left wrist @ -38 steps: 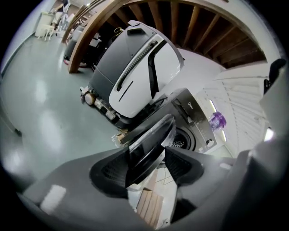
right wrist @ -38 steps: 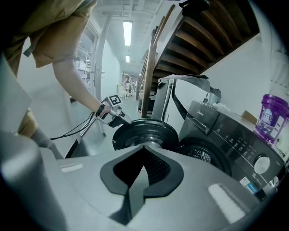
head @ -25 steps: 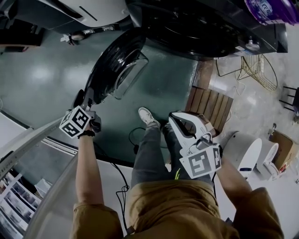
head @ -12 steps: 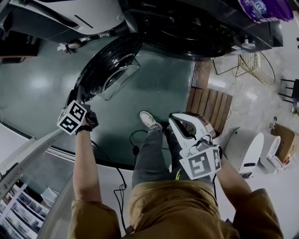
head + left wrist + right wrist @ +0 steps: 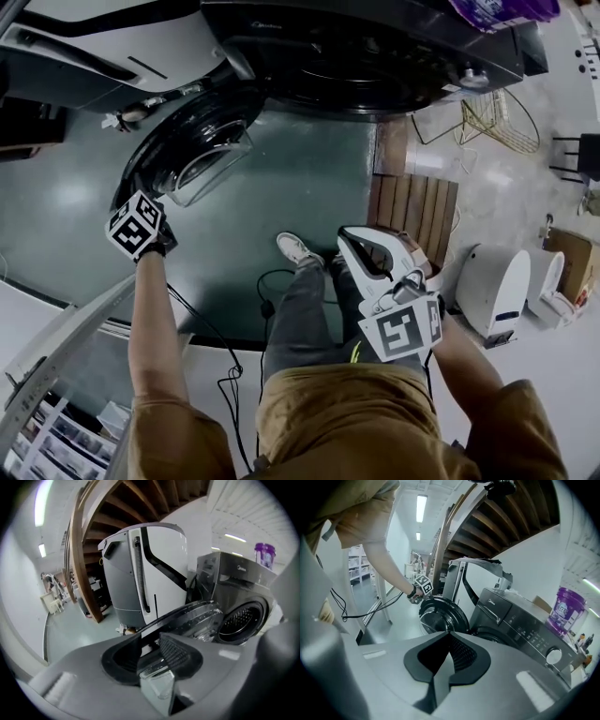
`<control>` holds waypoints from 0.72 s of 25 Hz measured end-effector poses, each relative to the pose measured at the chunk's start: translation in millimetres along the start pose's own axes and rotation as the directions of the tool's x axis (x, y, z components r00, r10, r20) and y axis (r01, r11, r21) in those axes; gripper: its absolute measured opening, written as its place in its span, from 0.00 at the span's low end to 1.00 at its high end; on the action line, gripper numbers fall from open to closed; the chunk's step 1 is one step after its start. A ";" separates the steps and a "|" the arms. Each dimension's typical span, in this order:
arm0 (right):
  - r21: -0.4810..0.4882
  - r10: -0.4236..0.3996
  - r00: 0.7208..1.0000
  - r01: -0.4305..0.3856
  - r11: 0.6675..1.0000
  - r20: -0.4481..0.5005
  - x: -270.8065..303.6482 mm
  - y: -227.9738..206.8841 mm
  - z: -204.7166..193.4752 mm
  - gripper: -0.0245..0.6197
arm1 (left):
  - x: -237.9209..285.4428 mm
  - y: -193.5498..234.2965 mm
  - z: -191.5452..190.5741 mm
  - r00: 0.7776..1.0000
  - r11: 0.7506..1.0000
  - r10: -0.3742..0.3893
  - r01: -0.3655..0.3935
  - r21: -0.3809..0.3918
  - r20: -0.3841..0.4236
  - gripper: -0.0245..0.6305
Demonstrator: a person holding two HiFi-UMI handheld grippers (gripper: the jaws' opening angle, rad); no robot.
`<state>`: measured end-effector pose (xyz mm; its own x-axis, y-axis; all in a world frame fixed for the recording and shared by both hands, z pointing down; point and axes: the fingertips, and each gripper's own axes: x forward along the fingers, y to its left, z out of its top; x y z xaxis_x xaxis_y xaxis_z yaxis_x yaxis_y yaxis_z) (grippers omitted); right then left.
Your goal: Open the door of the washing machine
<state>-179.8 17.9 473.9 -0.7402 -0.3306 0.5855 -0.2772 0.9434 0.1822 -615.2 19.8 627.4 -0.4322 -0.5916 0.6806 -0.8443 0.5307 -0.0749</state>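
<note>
While the right gripper (image 5: 443,665) hung beside the person's leg (image 5: 298,305) with its jaws pressed together on nothing, the left gripper (image 5: 157,663) was pinching the outer rim of the round glass door (image 5: 187,150). This door stood swung wide to the left of the dark front-loading washing machine (image 5: 375,56), and the drum opening (image 5: 241,619) was uncovered. On top of the machine stood a purple bottle (image 5: 566,607).
</note>
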 end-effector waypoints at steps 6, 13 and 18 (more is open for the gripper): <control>0.019 -0.043 0.999 0.043 0.999 -0.007 -8.6 -2.1 -0.9 0.05 | 16.3 0.1 17.9 0.999 0.999 0.027 -0.026 0.041 -0.019 0.21; 0.018 -0.099 0.995 0.099 0.995 -0.018 -28.7 -15.6 0.8 0.05 | 30.4 -17.9 18.6 0.995 0.979 0.034 -0.014 0.202 -0.096 0.22; 0.025 -0.135 0.990 0.136 0.990 -0.034 -45.7 -24.9 -10.3 0.05 | 31.4 -33.0 27.9 0.997 0.989 0.030 -0.019 0.145 -0.072 0.22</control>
<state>-132.7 9.8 450.7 -0.6750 -0.4539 0.5817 -0.3902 0.8887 0.2406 -609.8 -33.2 630.9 -0.4336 -0.5304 0.7285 -0.8726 0.4488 -0.1926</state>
